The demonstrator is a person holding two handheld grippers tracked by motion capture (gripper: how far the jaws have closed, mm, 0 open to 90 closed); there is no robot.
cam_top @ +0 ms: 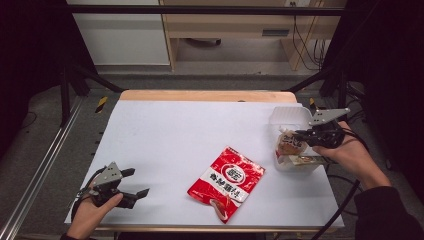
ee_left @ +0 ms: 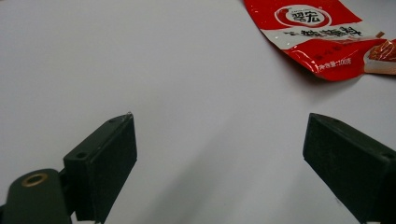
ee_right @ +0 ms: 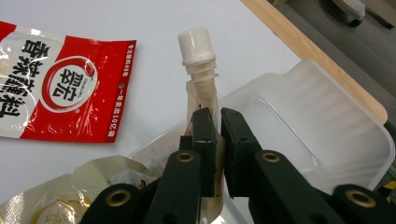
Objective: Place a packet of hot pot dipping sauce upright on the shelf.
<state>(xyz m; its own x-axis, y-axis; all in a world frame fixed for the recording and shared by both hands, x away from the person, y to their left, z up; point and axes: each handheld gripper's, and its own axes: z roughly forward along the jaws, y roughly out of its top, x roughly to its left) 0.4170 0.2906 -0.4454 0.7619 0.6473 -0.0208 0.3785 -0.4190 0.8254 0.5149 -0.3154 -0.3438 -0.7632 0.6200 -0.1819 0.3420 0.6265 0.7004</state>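
Observation:
A red and white sauce packet (cam_top: 227,181) lies flat on the white table cover, front centre; its top edge shows in the left gripper view (ee_left: 322,32) and its side in the right gripper view (ee_right: 60,88). My left gripper (cam_top: 138,183) rests open near the front left corner, its jaws wide apart over bare cover (ee_left: 219,140). My right gripper (cam_top: 298,134) is shut on a spouted pouch (ee_right: 201,88) with a white screw cap, held over a clear plastic tray (cam_top: 289,117). Another cream pouch (cam_top: 299,160) lies in the tray.
The clear tray (ee_right: 327,135) sits at the table's right edge, close to the wooden rim (ee_right: 308,51). A black frame (cam_top: 200,9) surrounds the table. Wide bare cover (cam_top: 170,135) lies between the two grippers.

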